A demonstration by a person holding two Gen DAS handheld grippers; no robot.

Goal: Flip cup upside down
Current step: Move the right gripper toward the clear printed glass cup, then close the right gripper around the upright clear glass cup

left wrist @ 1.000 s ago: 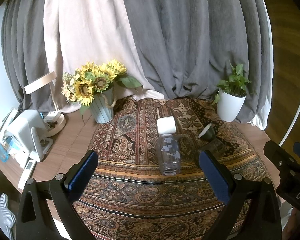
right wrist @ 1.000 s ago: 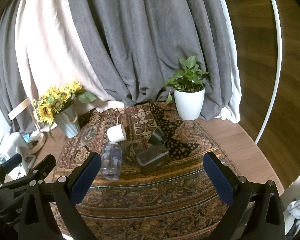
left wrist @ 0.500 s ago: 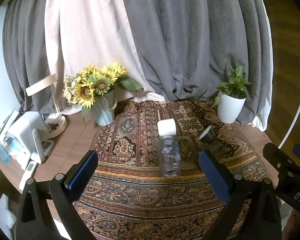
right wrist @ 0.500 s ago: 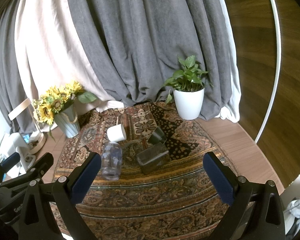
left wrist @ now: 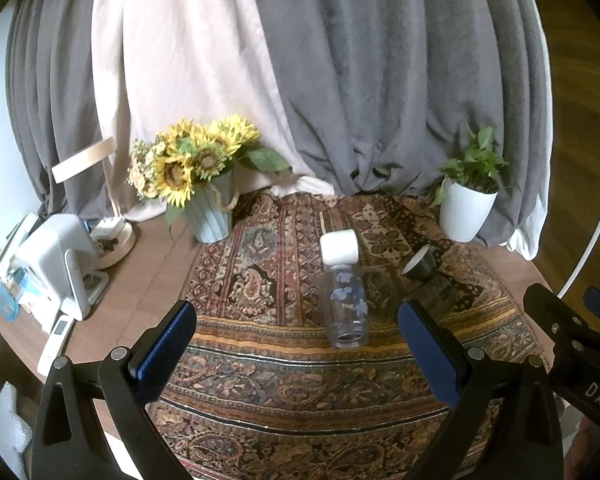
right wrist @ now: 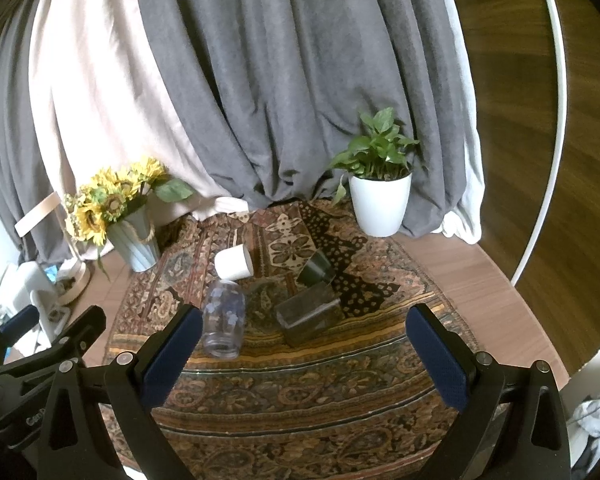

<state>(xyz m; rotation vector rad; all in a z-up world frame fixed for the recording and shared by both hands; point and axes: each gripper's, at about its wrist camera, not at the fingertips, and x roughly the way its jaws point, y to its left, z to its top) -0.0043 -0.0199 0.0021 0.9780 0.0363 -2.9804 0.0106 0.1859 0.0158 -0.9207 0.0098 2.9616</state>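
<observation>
Several cups lie on their sides on a patterned rug (left wrist: pixel 284 380). A clear cup with blue flower print (left wrist: pixel 346 306) (right wrist: pixel 223 320) points its mouth toward me. A white cup (left wrist: pixel 339 246) (right wrist: pixel 234 261) lies just behind it. A small dark cup (left wrist: pixel 420 263) (right wrist: pixel 316 269) and a smoky square glass (right wrist: pixel 309 314) lie to the right. My left gripper (left wrist: pixel 296 348) is open and empty, near the clear cup. My right gripper (right wrist: pixel 304 356) is open and empty, in front of the square glass.
A sunflower vase (left wrist: pixel 210 212) (right wrist: pixel 136 240) stands at the rug's back left. A white potted plant (left wrist: pixel 466 210) (right wrist: pixel 380 204) stands at the back right. White devices and a lamp base (left wrist: pixel 64 256) crowd the table's left edge. Curtains hang behind.
Both views have shifted slightly; the left gripper has drawn back a little. The cups have not moved.
</observation>
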